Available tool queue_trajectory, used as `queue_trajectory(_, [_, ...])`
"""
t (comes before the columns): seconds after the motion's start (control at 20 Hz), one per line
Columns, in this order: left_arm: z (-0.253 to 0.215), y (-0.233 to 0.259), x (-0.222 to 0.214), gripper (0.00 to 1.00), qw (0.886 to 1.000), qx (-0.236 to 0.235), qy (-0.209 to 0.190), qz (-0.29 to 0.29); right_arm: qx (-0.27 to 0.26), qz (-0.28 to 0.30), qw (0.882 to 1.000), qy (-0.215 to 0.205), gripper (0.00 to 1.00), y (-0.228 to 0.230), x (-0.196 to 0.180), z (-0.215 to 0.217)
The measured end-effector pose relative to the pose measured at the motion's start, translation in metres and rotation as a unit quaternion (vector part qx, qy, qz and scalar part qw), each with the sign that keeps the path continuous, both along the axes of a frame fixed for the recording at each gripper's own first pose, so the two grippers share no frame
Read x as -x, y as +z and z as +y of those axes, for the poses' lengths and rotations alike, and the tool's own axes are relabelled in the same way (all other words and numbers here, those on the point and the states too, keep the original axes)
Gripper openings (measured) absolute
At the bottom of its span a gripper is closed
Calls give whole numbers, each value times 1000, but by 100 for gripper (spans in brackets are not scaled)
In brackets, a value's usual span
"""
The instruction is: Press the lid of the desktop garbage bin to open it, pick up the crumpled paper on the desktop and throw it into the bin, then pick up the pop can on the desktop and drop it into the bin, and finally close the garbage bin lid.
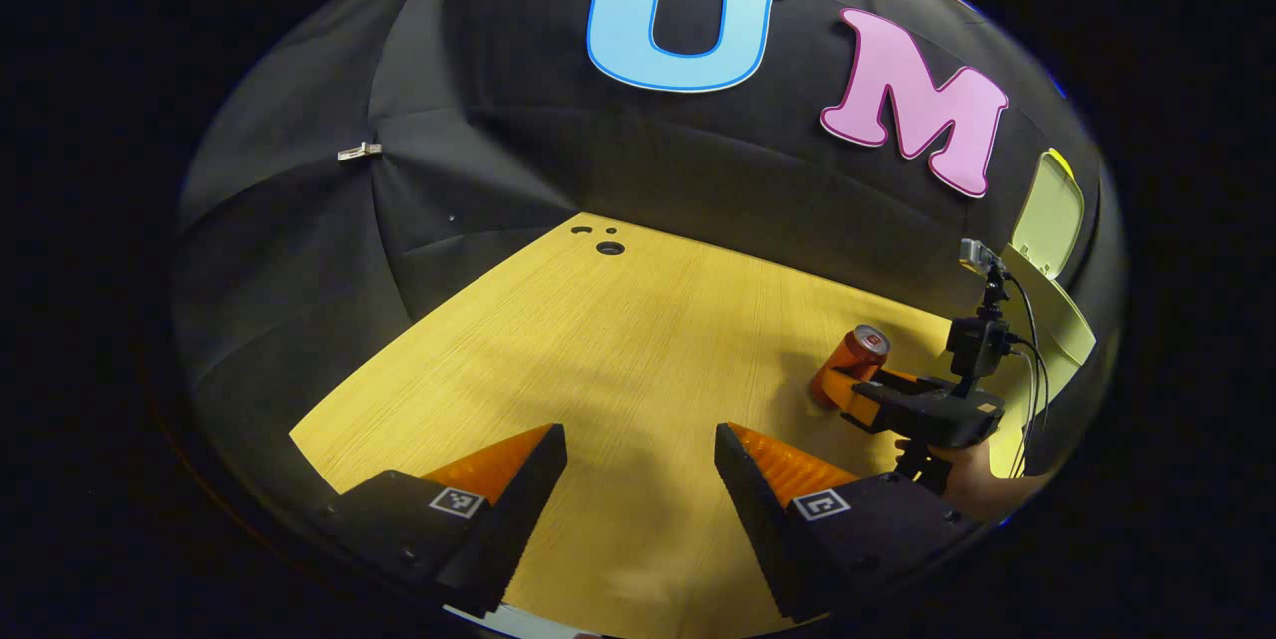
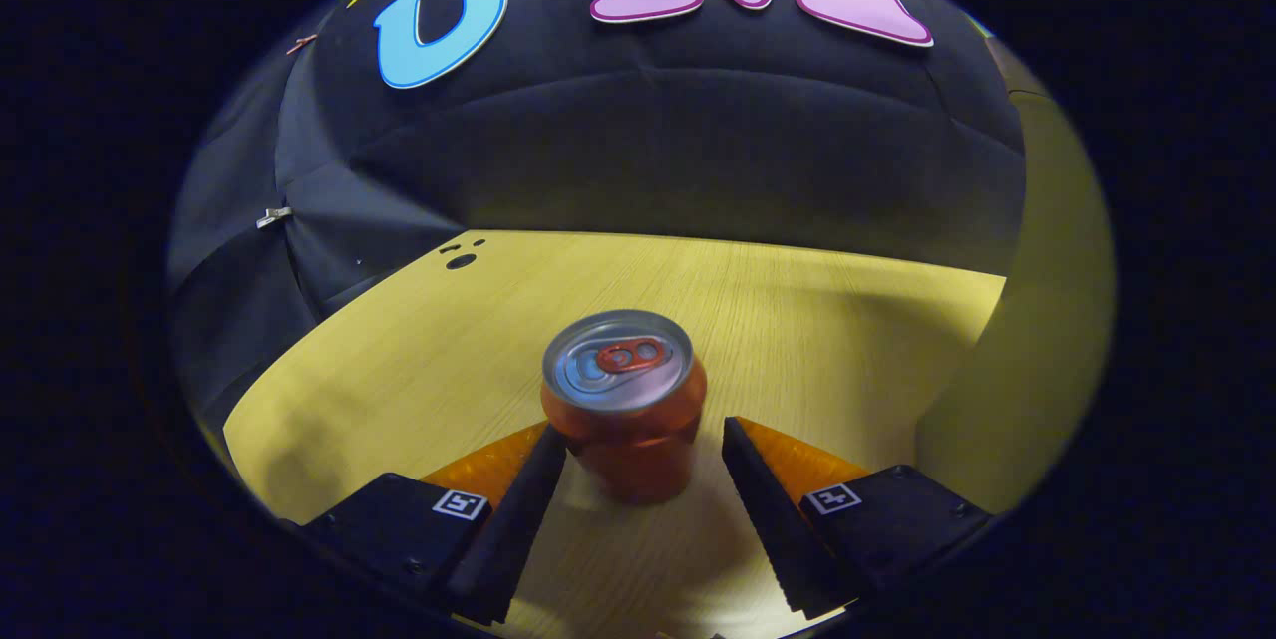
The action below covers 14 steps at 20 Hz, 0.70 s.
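The garbage bin (image 1: 1057, 310) stands at about 3 o'clock in the left gripper view, at the far right edge of the wooden desktop (image 1: 638, 340), with its lid (image 1: 1049, 212) tipped up and open; what lies inside cannot be seen from here. In the right gripper view the bin's pale wall (image 2: 1037, 320) rises at 3 o'clock, close beside the gripper, and its mouth is out of sight there as well.

The pop can (image 2: 624, 400) stands upright on the desktop, at 6 o'clock from the centre of the right gripper view. It sits between the two fingers of the right gripper (image 2: 643, 460), whose jaws stand apart; the left one seems to be against the can's side, the right one shows a gap, so nothing is clamped.

The left gripper (image 1: 640, 479) hovers over bare desktop with its jaws wide apart and nothing between them.

The left gripper view adds the outside look: the right gripper (image 1: 857, 395) at 4 o'clock, held by a hand (image 1: 972, 479), reaching the can (image 1: 849, 365), with the bin just behind. The right gripper view adds the can's top with its pull tab (image 2: 630, 356).
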<state>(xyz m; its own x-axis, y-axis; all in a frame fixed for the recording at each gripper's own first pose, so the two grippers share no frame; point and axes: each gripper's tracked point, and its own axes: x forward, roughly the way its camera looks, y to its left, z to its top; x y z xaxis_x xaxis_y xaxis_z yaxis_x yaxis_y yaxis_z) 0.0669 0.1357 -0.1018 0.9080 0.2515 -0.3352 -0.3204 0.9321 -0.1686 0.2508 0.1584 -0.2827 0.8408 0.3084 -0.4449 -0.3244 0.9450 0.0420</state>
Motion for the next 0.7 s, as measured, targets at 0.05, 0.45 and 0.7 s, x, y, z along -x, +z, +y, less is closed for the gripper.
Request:
queue_trajectory(0.05, [-2, -2, 0, 96, 1000, 1, 0, 2, 1, -4, 1000, 0, 99, 1, -3, 2])
queue_trajectory(0.45, [-9, -10, 7, 96, 1000, 3, 1, 12, 6, -1, 1000, 15, 83, -2, -5, 8])
queue_trajectory(0.7, [-13, -10, 6, 96, 1000, 3, -4, 6, 22, -19, 999, 32, 88, 15, 0, 8])
